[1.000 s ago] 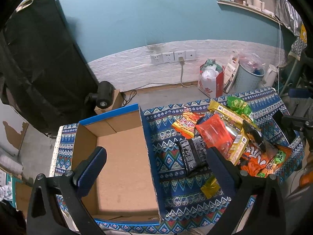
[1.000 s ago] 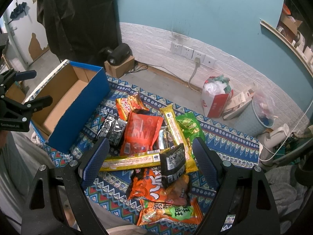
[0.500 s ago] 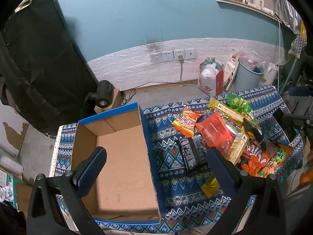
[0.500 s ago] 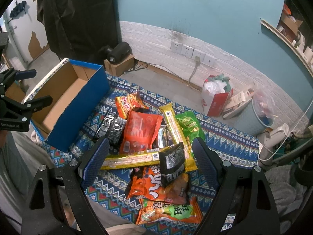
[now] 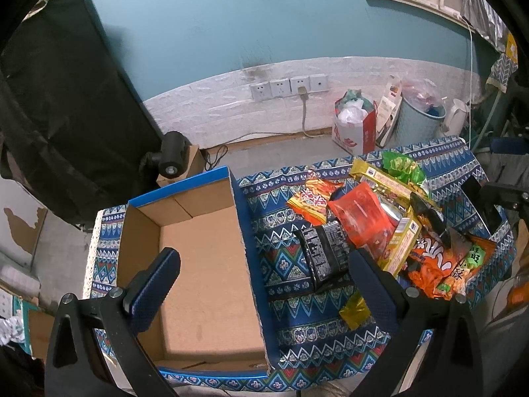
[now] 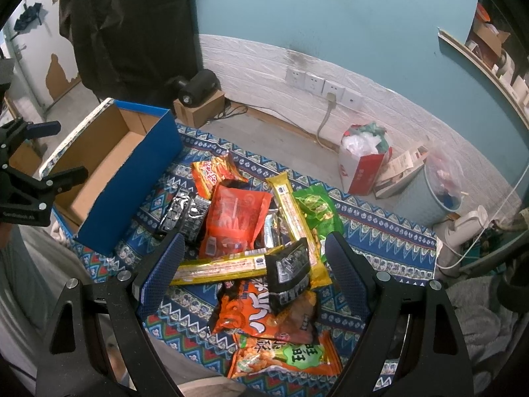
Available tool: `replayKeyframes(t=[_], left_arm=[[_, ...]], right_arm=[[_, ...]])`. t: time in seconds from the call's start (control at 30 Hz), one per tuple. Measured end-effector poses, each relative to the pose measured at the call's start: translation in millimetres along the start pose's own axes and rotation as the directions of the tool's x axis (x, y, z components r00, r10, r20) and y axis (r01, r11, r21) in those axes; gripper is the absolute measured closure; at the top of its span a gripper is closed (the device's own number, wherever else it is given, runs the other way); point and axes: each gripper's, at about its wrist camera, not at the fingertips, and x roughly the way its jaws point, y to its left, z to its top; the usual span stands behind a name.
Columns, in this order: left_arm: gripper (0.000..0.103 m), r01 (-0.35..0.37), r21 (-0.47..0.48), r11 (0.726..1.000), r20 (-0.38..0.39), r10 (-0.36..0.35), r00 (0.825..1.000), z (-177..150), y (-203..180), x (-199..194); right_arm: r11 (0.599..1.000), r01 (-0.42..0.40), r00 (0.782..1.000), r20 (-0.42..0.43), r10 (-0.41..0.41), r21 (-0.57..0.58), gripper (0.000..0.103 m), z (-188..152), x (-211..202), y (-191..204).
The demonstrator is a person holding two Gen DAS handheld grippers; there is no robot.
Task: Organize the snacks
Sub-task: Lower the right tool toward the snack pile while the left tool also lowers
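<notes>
The snacks lay heaped on the right half of the counter (image 5: 291, 284), overlapping each other on its patterned cloth: a red-orange pouch (image 6: 231, 225) in the middle, a black packet (image 6: 185, 215) just beside it on the box side, two long yellow packs crossing, a green bag (image 6: 317, 211) at the far edge, and an orange bag (image 6: 261, 311) nearest me with a second black packet (image 6: 289, 273) propped on top of it. I judged nothing was sorted yet, because the cardboard box (image 5: 205, 258) on the left sat bare inside, mouth up and close against the pile, a short carry away. My right tool (image 6: 254, 261) hung spread wide over the near end of the heap, gripping nothing, its blue pads straddling the propped black packet, which looked the easiest first pick since it rode on top. My left tool (image 5: 264, 278) hovered likewise released and empty, one pad over the box floor and the other by the black packet, placed, I reckoned, to guard the box side.
</notes>
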Motion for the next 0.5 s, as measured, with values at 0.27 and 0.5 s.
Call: replayKeyframes(t=[0.27, 0.5], left_arm=[[0.000, 0.040, -0.016, 0.999, -0.052, -0.041, 0.998, 2, -1, 15], [0.000, 0.075, -0.010, 0.997, -0.123, -0.076, 0.989, 5, -14, 35]], right_arm=[[1.000, 0.005, 1.000, -0.012, -0.005, 0.004, 0.018, -1, 2, -3], [1.000, -0.004, 0.998, -0.062, 0.006, 0.030, 0.018, 3, 20, -14]])
